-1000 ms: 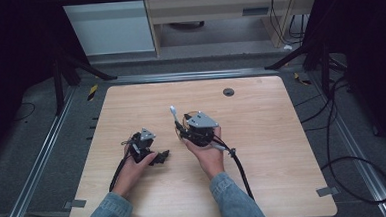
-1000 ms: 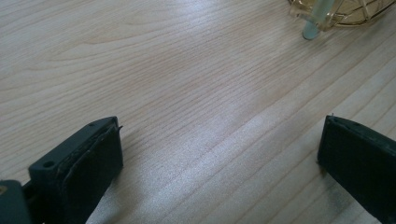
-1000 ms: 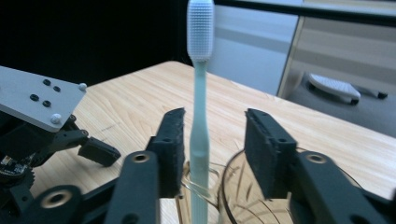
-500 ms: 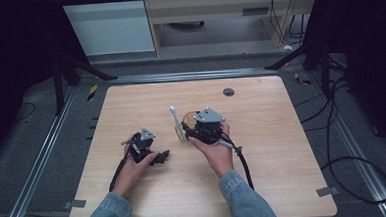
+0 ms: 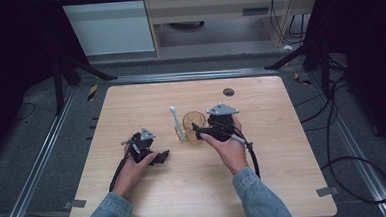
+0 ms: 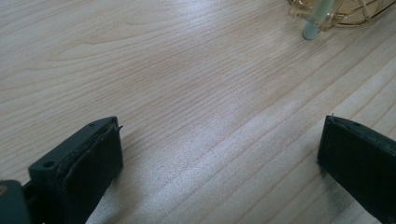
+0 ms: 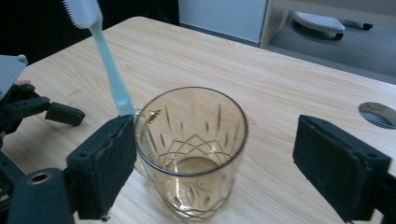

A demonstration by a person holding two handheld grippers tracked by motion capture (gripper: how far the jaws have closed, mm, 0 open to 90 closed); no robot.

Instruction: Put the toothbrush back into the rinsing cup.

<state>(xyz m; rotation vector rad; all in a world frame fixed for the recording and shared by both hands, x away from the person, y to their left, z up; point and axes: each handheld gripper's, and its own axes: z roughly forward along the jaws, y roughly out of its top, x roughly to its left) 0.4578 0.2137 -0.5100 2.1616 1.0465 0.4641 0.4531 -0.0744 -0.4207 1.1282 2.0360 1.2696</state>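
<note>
Table (image 5: 145,98): light wood-grain top with rounded corners, on a dark floor. A round dark grommet (image 5: 228,91) is set into the top near the far edge, right of centre.

Standing on it, about mid-table: one amber cut-pattern glass (image 5: 193,126), upright. A pale green toothbrush (image 5: 177,123) with white bristles stands on the table top just left of the glass, handle end down, leaning against the outside of the glass, head up and tilted away from it.

Two small grey tabs (image 5: 324,191) sit at the near corners of the table.
</note>
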